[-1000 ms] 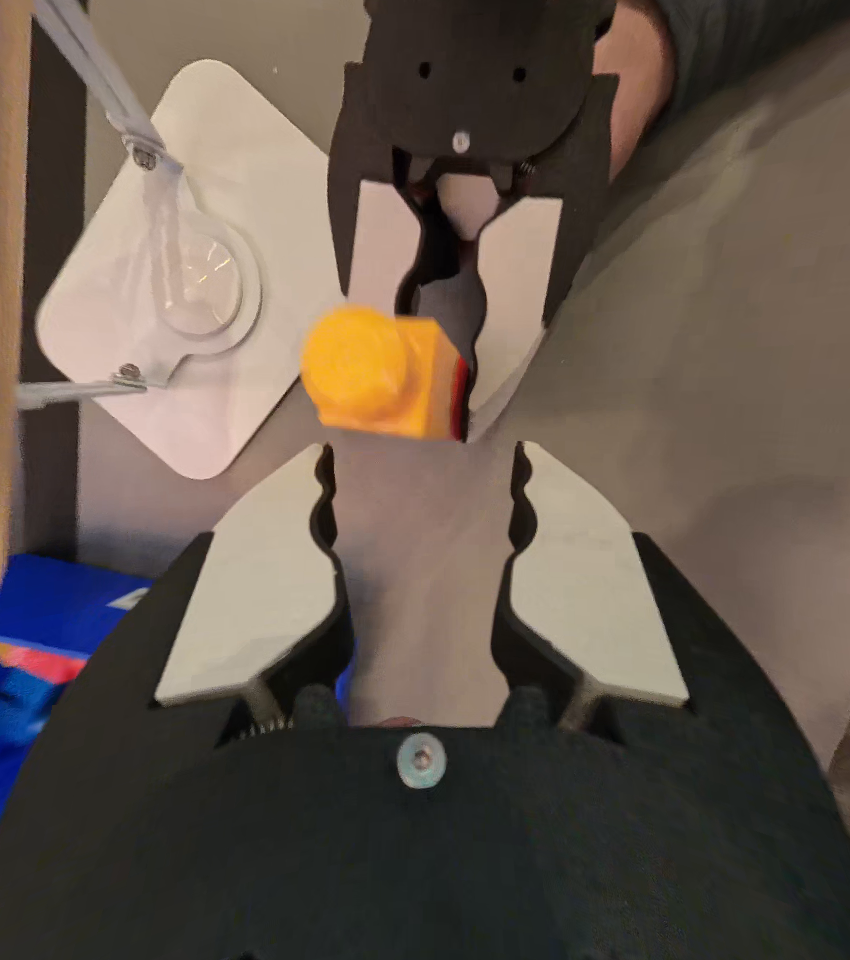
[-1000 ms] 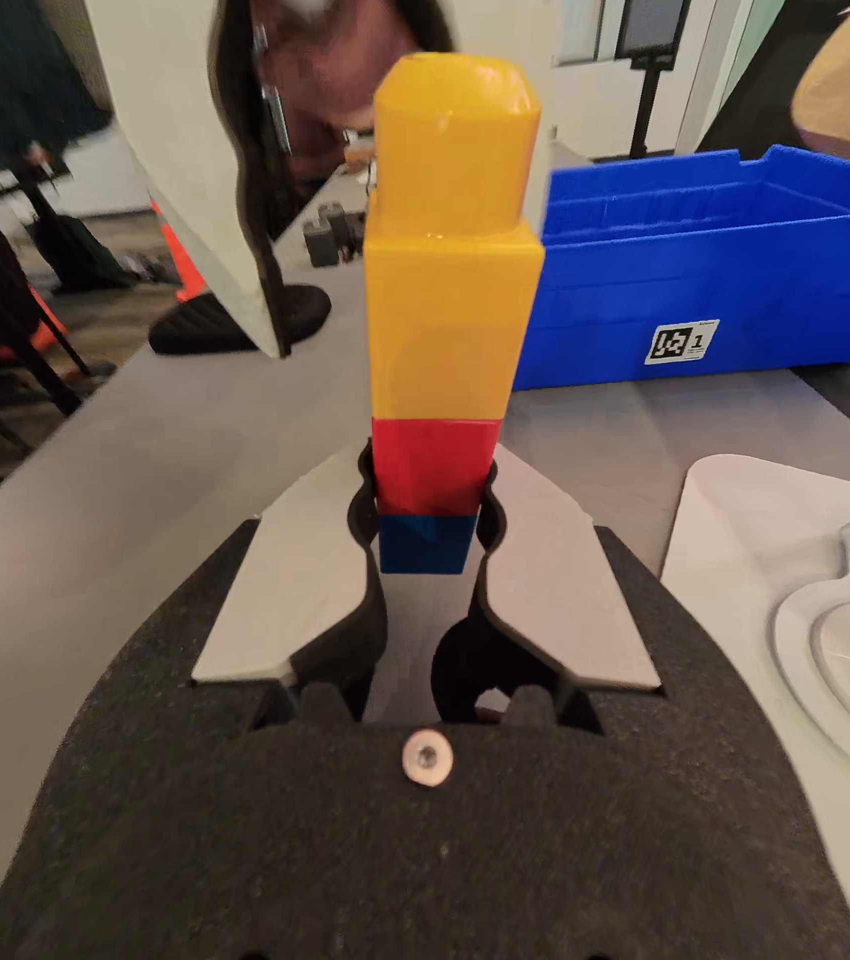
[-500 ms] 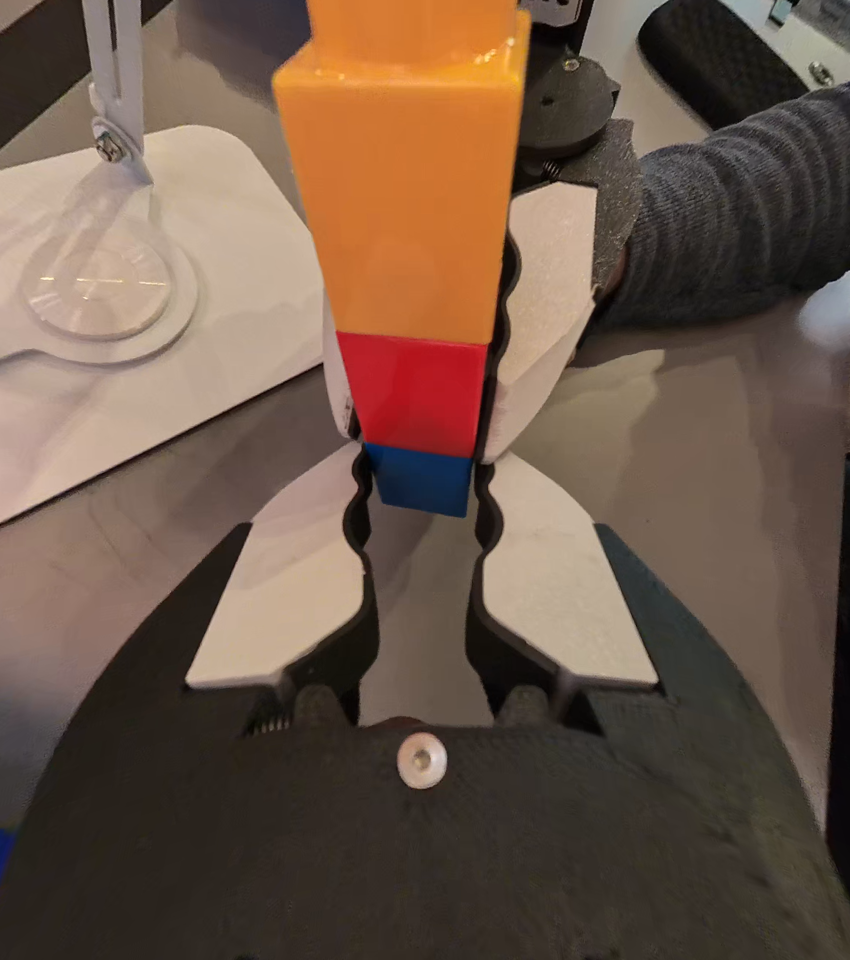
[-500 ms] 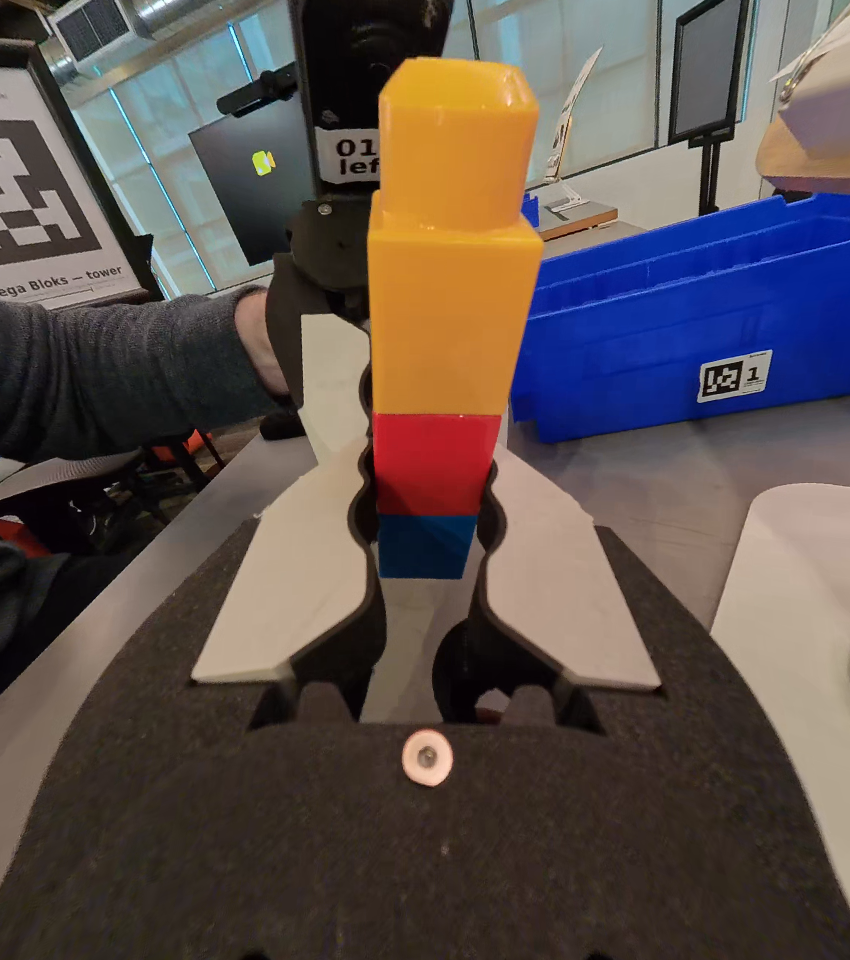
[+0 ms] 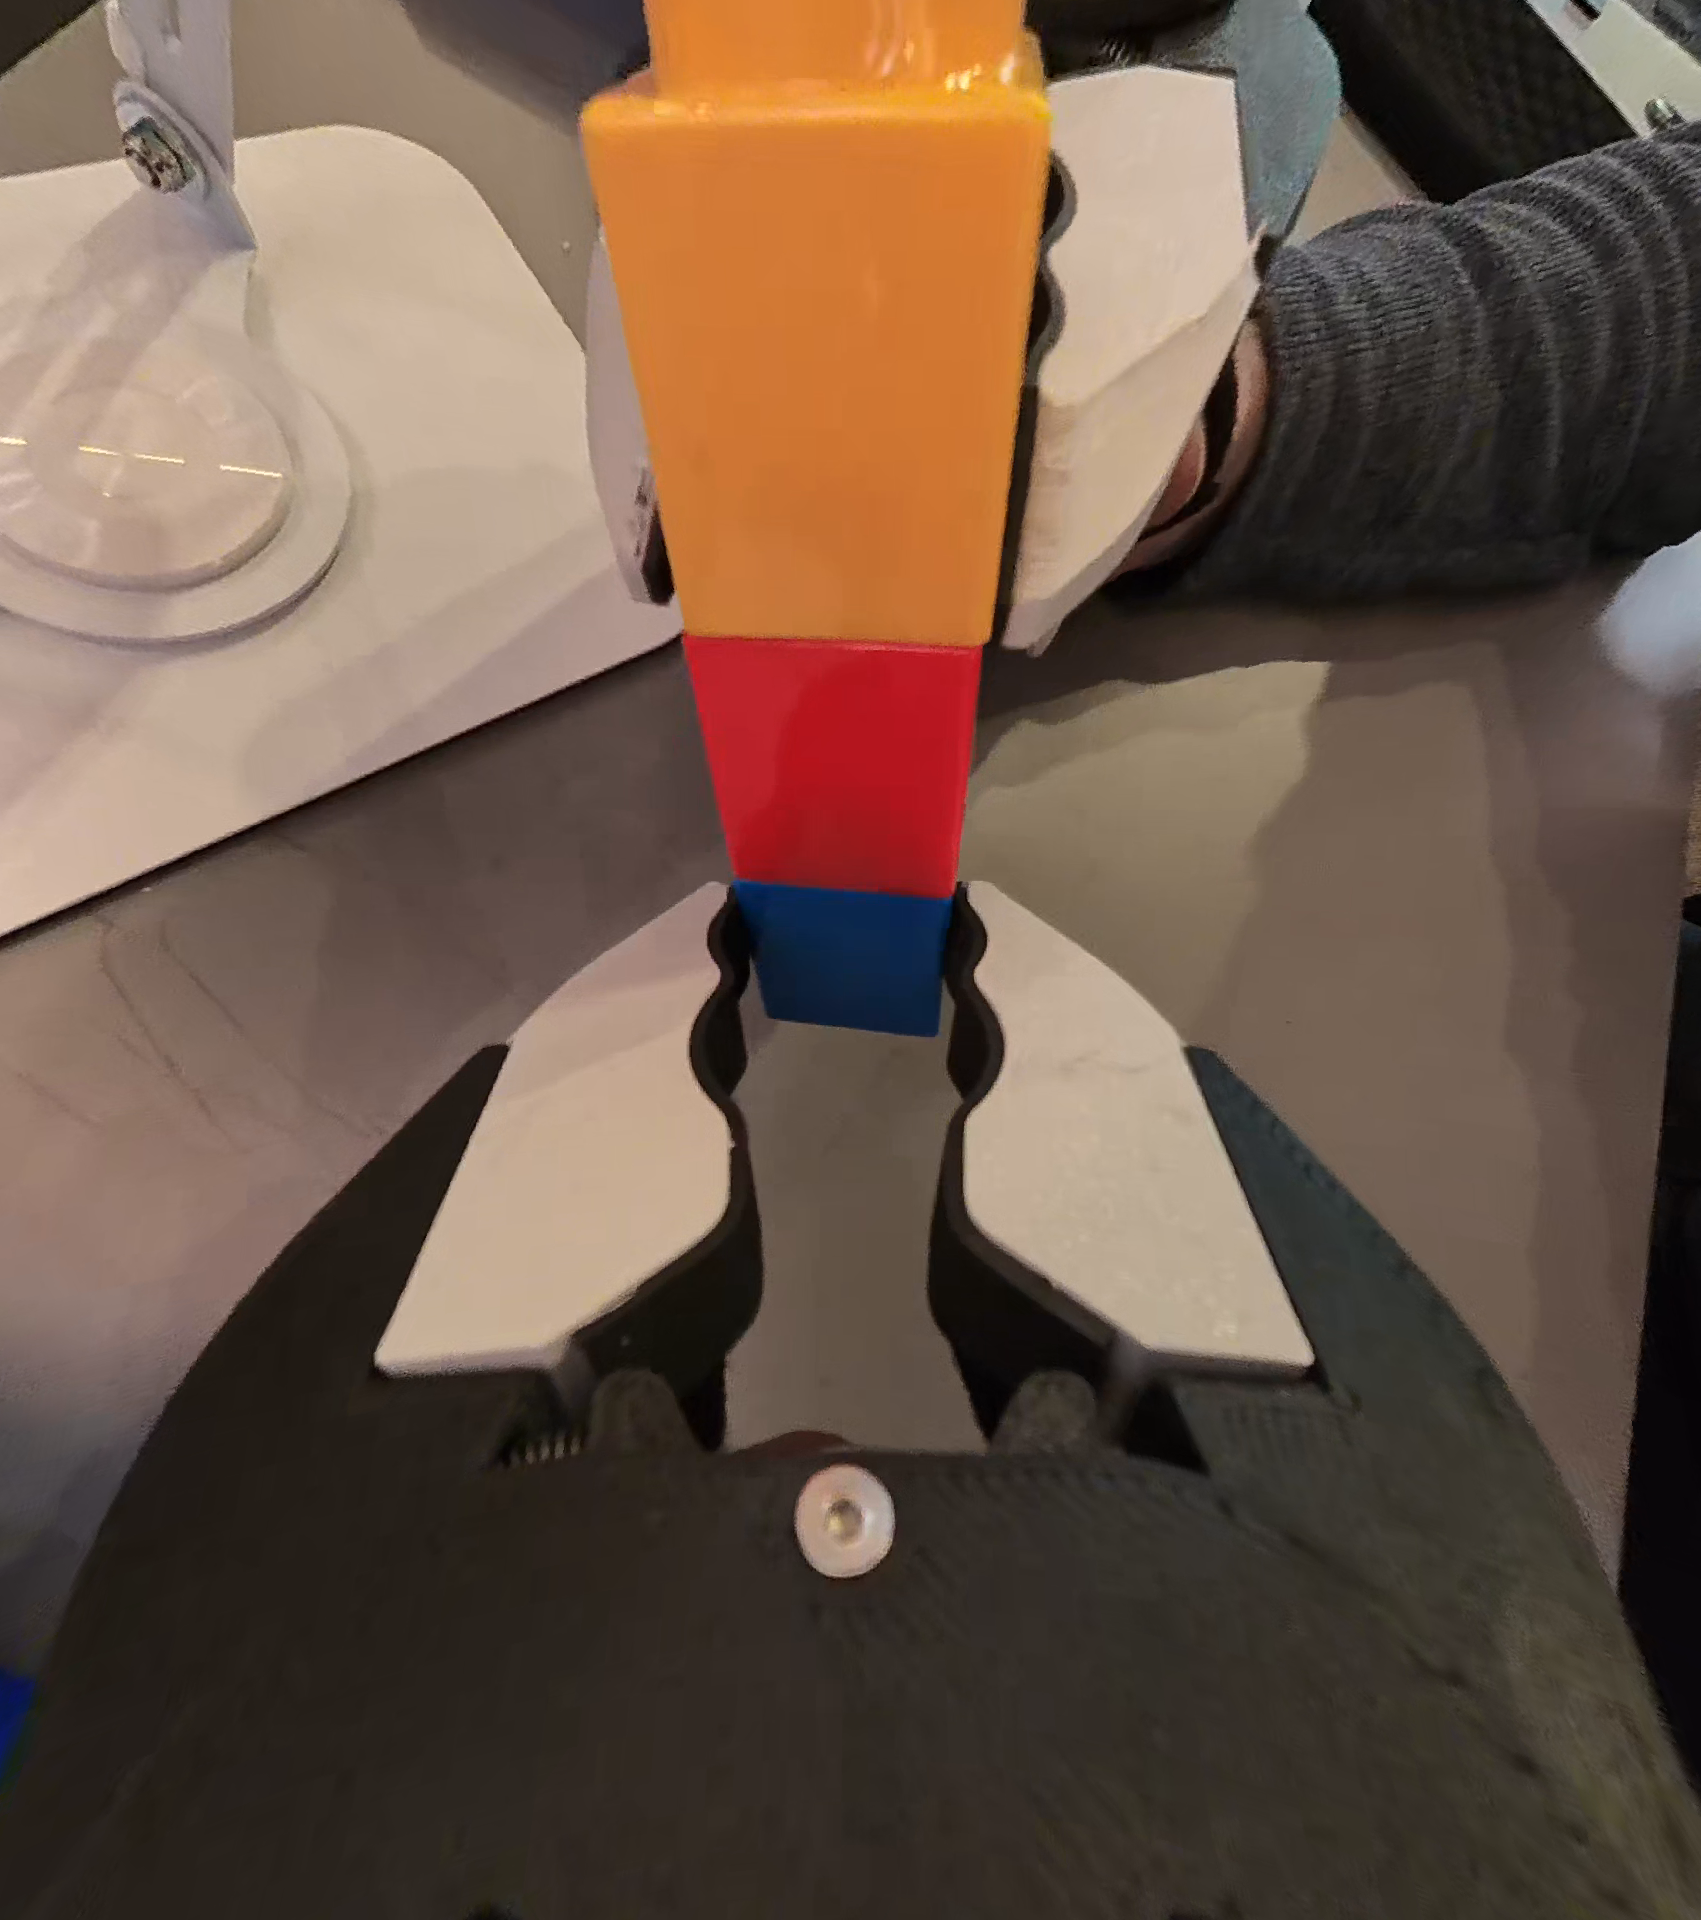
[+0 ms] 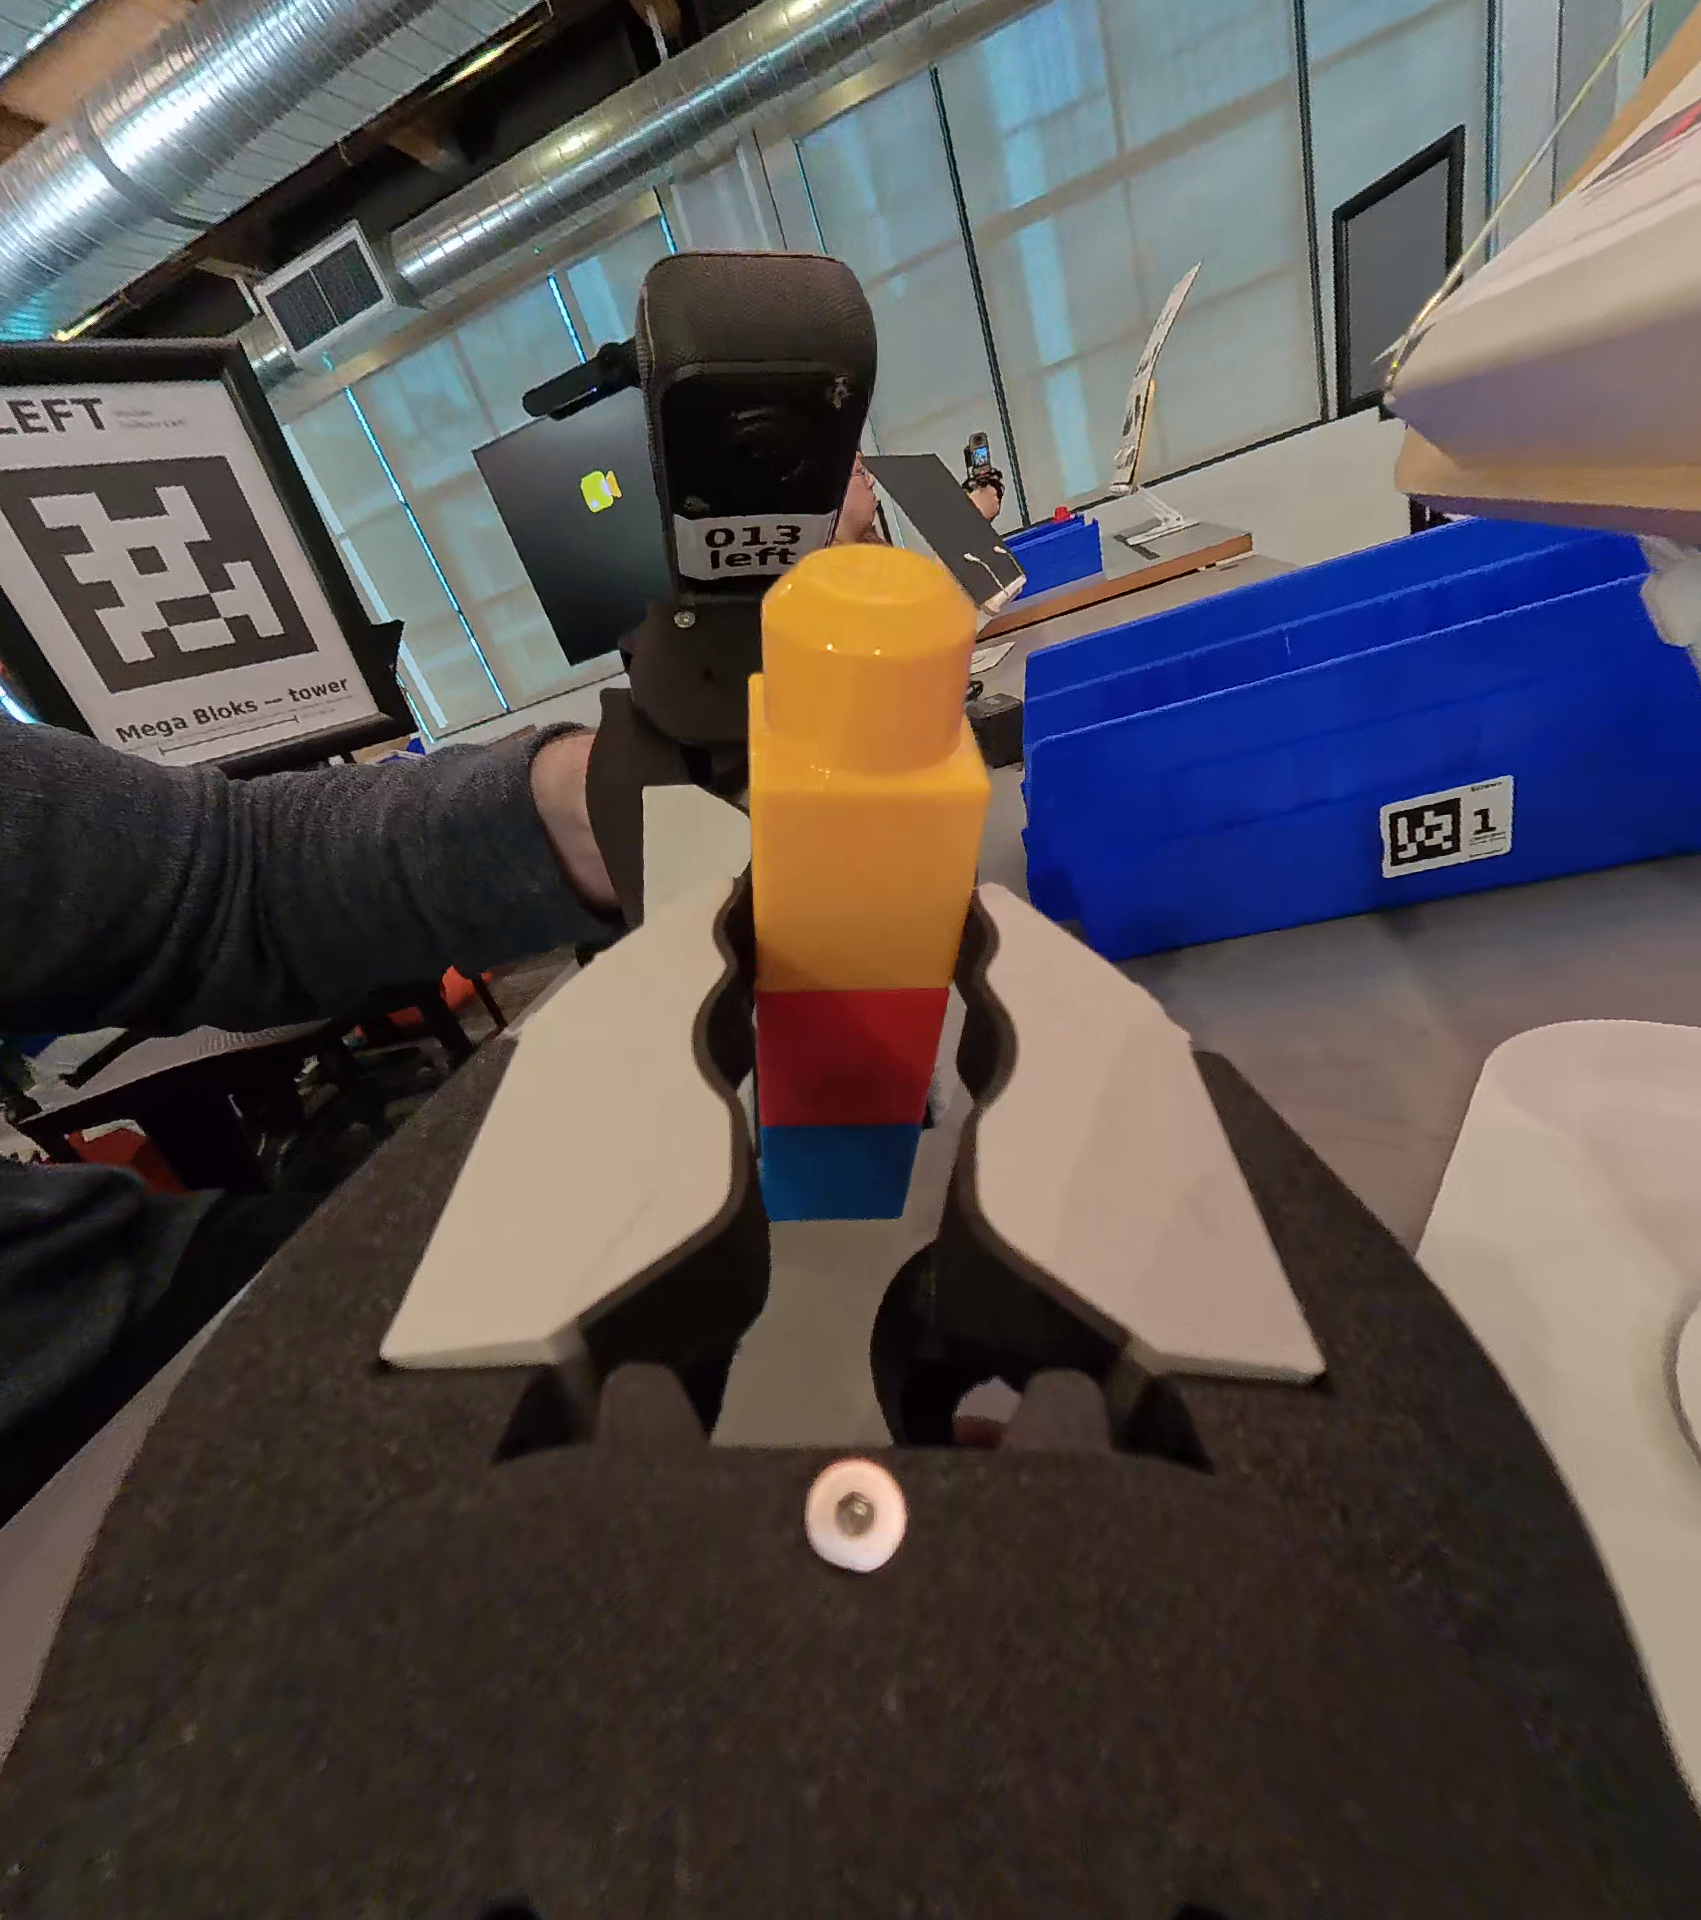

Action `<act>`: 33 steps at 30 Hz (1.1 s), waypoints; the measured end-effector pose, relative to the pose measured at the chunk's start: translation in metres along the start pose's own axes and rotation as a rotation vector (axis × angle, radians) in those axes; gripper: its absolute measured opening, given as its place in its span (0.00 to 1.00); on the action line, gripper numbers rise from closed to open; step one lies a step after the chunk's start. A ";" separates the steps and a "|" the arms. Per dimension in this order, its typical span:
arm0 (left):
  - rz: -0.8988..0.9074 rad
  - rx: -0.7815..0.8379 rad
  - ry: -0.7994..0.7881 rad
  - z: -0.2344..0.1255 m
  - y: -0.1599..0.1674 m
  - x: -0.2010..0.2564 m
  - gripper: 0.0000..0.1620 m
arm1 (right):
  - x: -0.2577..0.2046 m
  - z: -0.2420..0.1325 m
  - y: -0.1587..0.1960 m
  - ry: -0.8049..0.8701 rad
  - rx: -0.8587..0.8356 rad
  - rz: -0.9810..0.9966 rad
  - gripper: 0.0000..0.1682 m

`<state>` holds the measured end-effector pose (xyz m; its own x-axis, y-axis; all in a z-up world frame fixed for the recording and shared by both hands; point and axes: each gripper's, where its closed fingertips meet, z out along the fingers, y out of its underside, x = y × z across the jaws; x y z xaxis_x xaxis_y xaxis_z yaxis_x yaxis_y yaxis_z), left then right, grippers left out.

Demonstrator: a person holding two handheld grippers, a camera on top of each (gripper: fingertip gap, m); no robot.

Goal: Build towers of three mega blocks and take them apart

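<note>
While both claws flank the tower (image 6: 851, 935), a blue bin (image 6: 1345, 748) stands behind.

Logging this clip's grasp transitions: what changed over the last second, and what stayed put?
The right gripper slid its grip up from the red block to the orange block. The left gripper came in from clear of the tower and closed on the blue block. The three blocks stayed stacked, and the blue bin did not move.
</note>
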<state>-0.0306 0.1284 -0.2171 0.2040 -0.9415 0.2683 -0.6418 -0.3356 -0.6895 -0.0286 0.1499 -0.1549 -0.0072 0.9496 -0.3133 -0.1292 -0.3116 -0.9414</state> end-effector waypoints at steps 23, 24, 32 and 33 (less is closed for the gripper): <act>0.064 -0.024 -0.005 0.001 -0.003 0.007 0.22 | -0.012 0.000 -0.008 -0.011 -0.067 -0.083 0.21; 0.064 -0.017 0.005 0.000 -0.004 0.008 0.22 | -0.013 0.000 -0.009 -0.012 -0.077 -0.089 0.21; 0.035 0.225 0.187 -0.025 -0.032 0.025 0.28 | -0.033 -0.025 -0.074 0.040 -0.040 -0.211 0.21; 0.026 0.232 0.189 -0.024 -0.031 0.023 0.27 | -0.035 -0.033 -0.087 0.069 -0.031 -0.237 0.22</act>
<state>-0.0242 0.1182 -0.1735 0.0342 -0.9346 0.3540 -0.4549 -0.3299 -0.8271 0.0159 0.1424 -0.0657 0.0876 0.9921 -0.0898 -0.0887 -0.0820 -0.9927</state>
